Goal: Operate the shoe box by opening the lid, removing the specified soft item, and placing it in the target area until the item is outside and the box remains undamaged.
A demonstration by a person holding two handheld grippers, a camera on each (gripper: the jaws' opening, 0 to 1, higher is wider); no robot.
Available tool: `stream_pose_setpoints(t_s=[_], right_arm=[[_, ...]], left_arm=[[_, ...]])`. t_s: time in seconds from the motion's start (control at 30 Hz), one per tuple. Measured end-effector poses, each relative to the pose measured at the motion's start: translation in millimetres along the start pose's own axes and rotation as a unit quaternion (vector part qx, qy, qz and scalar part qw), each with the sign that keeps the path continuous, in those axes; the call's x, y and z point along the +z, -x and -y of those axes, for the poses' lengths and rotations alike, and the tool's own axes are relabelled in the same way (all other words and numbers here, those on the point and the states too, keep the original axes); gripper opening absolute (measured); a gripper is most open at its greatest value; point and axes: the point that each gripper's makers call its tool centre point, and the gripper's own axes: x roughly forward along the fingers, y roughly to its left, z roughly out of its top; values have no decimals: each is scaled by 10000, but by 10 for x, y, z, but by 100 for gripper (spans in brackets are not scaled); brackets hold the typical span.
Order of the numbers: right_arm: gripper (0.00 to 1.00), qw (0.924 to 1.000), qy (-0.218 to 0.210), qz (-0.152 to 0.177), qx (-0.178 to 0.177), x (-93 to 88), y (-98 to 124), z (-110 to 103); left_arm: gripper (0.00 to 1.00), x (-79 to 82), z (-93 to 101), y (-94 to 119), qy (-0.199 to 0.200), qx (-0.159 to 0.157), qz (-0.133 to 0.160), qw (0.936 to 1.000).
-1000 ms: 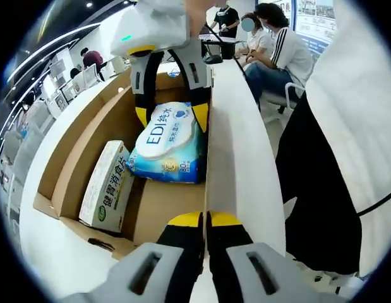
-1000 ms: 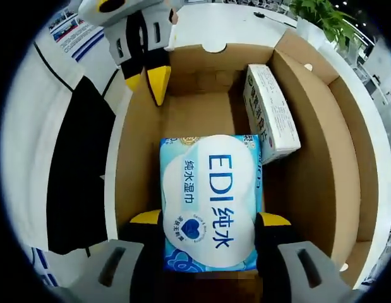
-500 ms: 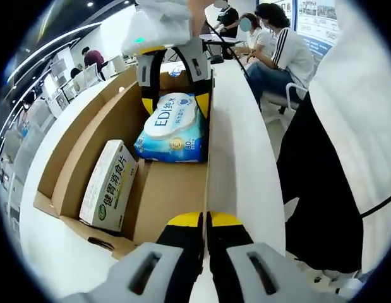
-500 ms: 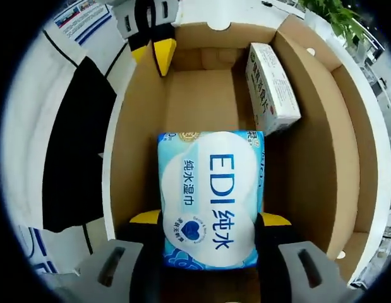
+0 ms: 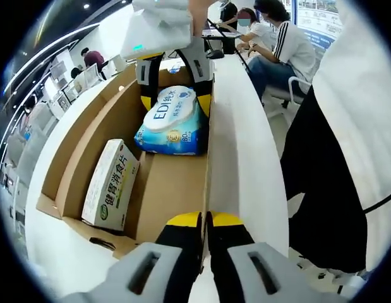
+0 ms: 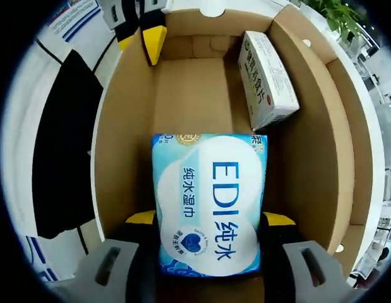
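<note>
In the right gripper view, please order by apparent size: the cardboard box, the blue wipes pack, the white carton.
1. cardboard box
2. blue wipes pack, though it is nearest the camera, so enlarged
3. white carton

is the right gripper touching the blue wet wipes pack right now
Touching. In the right gripper view, the right gripper has a yellow-tipped jaw pressed against each side of the wet wipes pack, with no gap; the pack sits above the shoe box floor.
</note>
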Motion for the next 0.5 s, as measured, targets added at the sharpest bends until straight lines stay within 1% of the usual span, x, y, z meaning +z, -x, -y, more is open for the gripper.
stream_pose_setpoints(t_s=[0.17, 0.23, 0.27, 0.3, 0.4, 0.5], right_arm=[[65, 9997, -118, -86, 172, -11, -29, -8], [66, 9997, -95, -154, 166, -9, -66, -14], [66, 9996, -60, -230, 138, -13, -133, -6], [67, 9995, -39, -295, 118, -13, -151, -1], [68, 9990, -19, -442, 83, -5, -156, 8], [69, 9987, -6, -496, 101, -5, -144, 11]], left_arm=[[3, -3, -8, -1, -10, -4, -23, 10000], [3, -9, -12, -5, 11, -9, -42, 10000], [3, -11, -12, -6, 15, -5, -43, 10000], [3, -8, -12, -4, 22, 5, -40, 10000], [3, -9, -14, -4, 13, 23, -33, 10000], [3, -14, -18, -6, 29, 10, -52, 10000]])
